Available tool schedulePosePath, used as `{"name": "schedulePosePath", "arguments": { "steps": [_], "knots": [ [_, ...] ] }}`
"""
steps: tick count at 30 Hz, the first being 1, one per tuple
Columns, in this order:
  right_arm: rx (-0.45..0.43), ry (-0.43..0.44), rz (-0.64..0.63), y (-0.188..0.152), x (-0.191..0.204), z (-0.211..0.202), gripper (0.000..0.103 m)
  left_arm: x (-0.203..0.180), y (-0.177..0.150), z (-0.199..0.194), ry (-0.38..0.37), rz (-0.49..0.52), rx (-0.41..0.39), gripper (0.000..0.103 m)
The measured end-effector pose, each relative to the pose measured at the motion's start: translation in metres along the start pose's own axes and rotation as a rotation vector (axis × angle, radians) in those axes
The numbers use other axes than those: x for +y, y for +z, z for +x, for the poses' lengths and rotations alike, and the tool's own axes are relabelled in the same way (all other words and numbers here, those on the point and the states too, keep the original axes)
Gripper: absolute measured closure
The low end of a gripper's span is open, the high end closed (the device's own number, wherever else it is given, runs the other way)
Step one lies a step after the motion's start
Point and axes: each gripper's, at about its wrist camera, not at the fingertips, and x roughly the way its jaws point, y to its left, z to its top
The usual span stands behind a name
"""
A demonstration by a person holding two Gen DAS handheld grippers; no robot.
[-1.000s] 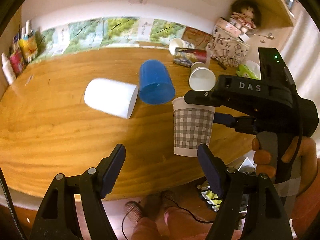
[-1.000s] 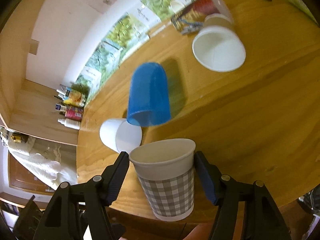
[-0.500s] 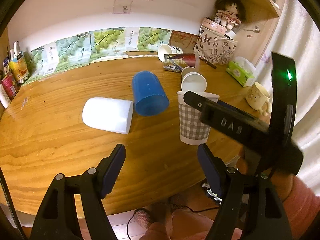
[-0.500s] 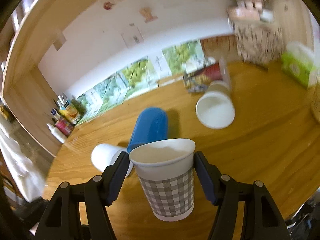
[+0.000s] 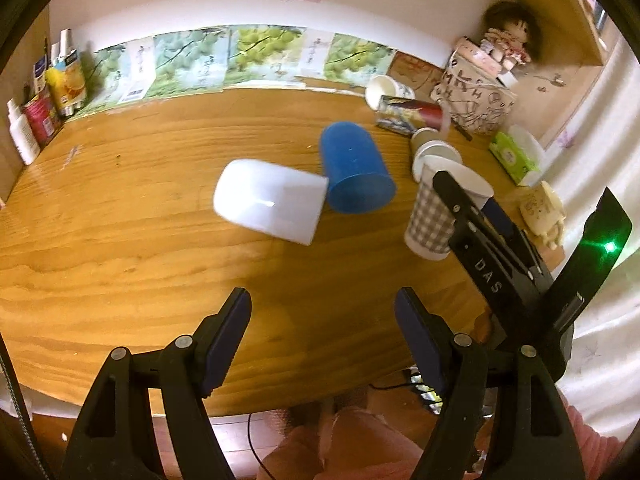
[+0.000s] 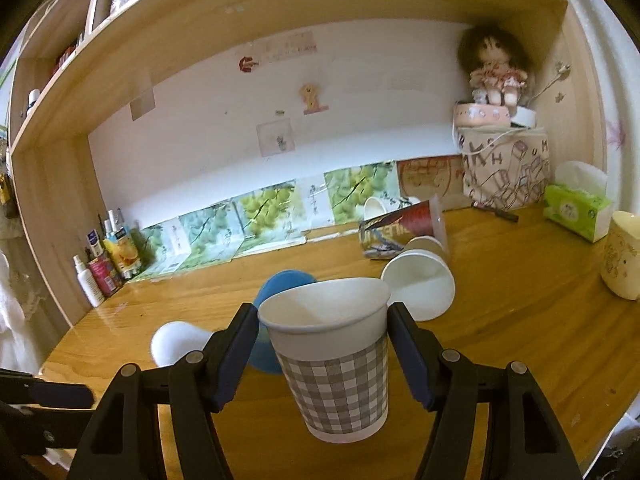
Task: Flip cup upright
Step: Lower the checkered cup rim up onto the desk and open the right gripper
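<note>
- Fingers (image 6: 236, 356) of the right gripper (image 6: 322, 354) are pressing on both sides of the checked paper cup (image 6: 336, 364), which is sitting mouth-up between them, its rim squeezed slightly out of round.
- Whether the checked paper cup's base is touching the desk (image 6: 520, 320) cannot be told from either view.
- Fingers (image 5: 228, 336) of the left gripper (image 5: 322, 338) are standing spread wide with nothing between them, hovering over the near edge of the desk (image 5: 120, 248), well apart from the checked paper cup (image 5: 432, 220).
- Lying on its side left of the checked paper cup is the blue cup (image 5: 354, 168), mouth facing the near edge.
- Touching the blue cup's rim on its far-left side is the white cup (image 5: 268, 202), also lying on its side.
- Behind the checked paper cup, a plain paper cup (image 6: 420, 284) is lying with its mouth toward the camera; a printed cup (image 6: 400, 230) is lying just beyond it.
- Farther right of the checked paper cup, a tissue box (image 6: 576, 210) and a cream mug (image 6: 622, 260) are resting on the desk.
- At the back right, well beyond the checked paper cup, a doll (image 6: 494, 68) is sitting atop a printed bag (image 6: 502, 168).
</note>
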Motion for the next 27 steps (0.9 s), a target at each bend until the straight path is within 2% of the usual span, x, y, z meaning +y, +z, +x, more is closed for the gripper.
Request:
{"name": "schedulePosePath", "arguments": {
  "steps": [4,13,20,27],
  "knots": [
    [-0.005,-0.013,0.014,-0.007,-0.001,0.007,0.036,0.004,-0.002,0.003,0.022,-0.006,0.014,0.025],
    [-0.007,-0.018,0.021,-0.015,0.000,0.009,0.035,0.001,-0.002,0.005,0.013,0.009,0.022,0.025],
    [0.036,-0.002,0.004,-0.016,0.001,0.001,0.034,-0.007,-0.003,0.004,-0.006,-0.006,0.012,0.025],
    [0.106,0.051,-0.036,-0.017,0.000,-0.009,0.033,-0.021,-0.009,0.005,-0.021,-0.021,0.018,0.025]
  ]
}}
